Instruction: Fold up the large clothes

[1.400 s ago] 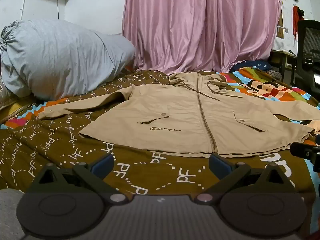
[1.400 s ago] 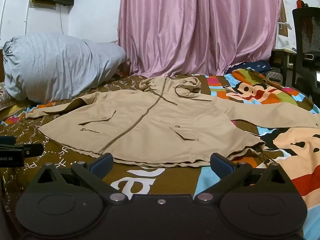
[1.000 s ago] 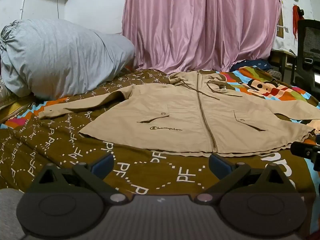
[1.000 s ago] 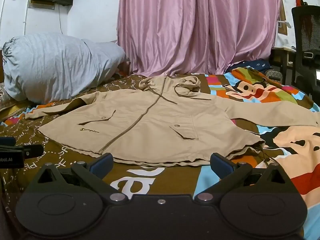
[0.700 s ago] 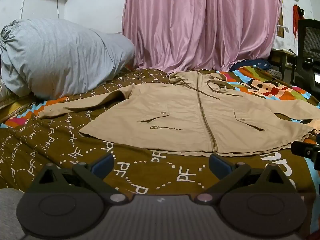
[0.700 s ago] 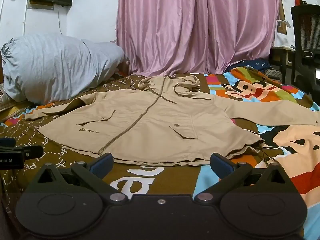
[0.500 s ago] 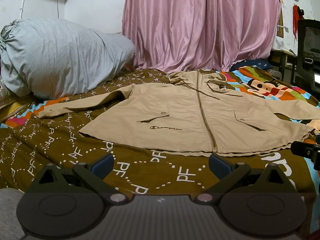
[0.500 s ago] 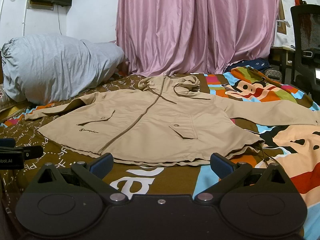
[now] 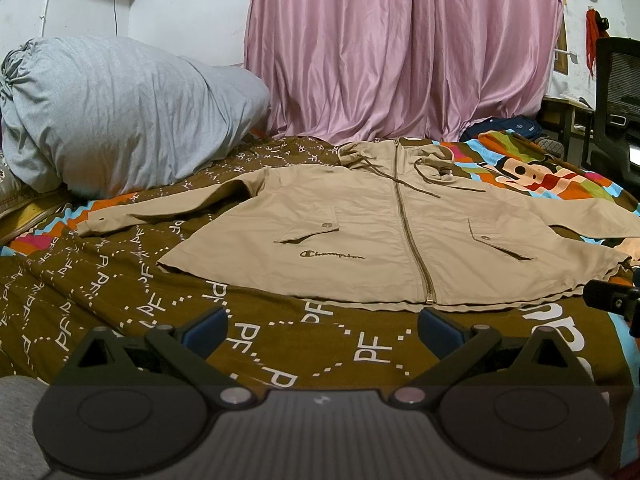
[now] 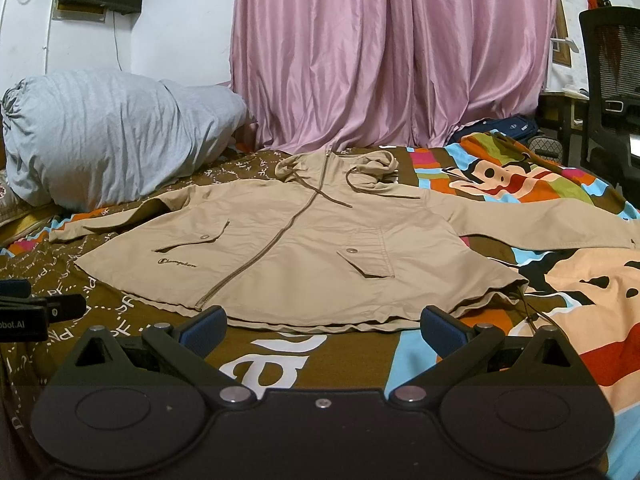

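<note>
A tan hooded jacket (image 9: 372, 240) (image 10: 304, 256) lies flat and zipped on the bed, front up, hood toward the curtain, both sleeves spread out sideways. My left gripper (image 9: 322, 326) hovers open just short of the hem, near the zipper's bottom end. My right gripper (image 10: 324, 324) is open too, its fingers level with the hem on the jacket's right half. Neither holds anything. Each gripper's tip shows at the edge of the other's view.
The bed carries a brown patterned cover (image 9: 120, 292) with a colourful cartoon print (image 10: 540, 280) on the right. A large grey bundle (image 9: 120, 112) sits at the back left. Pink curtains (image 9: 400, 52) hang behind. A black chair (image 10: 612, 92) stands at the far right.
The right wrist view has crept slightly forward toward the hem. The left gripper and the jacket have stayed as they were.
</note>
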The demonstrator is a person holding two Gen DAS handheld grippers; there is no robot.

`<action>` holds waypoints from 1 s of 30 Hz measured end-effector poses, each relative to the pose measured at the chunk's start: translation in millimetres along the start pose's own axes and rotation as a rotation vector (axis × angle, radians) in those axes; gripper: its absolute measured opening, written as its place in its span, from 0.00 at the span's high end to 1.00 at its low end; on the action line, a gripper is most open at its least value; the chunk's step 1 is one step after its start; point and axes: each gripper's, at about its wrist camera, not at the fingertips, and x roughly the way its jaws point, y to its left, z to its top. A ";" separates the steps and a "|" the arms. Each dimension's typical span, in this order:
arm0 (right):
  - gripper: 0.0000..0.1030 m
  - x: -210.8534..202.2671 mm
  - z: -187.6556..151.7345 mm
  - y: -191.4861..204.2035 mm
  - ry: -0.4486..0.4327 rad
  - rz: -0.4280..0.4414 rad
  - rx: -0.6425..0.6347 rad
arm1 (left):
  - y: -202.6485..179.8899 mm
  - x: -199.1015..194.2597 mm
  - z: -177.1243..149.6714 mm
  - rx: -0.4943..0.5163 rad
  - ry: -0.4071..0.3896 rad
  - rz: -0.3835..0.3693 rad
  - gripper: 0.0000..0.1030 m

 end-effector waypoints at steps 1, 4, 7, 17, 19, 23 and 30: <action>0.00 0.0 0.0 0.2 0.000 0.000 -0.001 | 0.0 0.0 0.0 0.000 0.000 0.000 0.00; 0.00 -0.1 0.1 0.0 0.000 0.000 0.000 | 0.0 0.0 0.0 0.000 0.000 0.000 0.00; 0.00 0.0 0.1 0.0 0.000 0.000 0.002 | 0.0 0.1 0.0 0.001 0.001 0.000 0.00; 0.00 0.7 -0.1 -0.3 0.001 0.000 0.004 | 0.0 0.1 0.0 0.001 0.002 0.000 0.00; 0.00 0.8 -0.1 -0.4 0.001 0.000 0.005 | 0.0 0.1 0.1 0.000 0.002 0.000 0.00; 0.00 1.2 -0.2 -0.6 0.001 0.000 0.006 | 0.0 0.1 0.0 0.001 0.003 -0.001 0.00; 0.00 1.6 -0.3 -0.4 0.003 0.000 0.007 | -2.3 3.0 -2.6 0.001 0.004 -0.001 0.00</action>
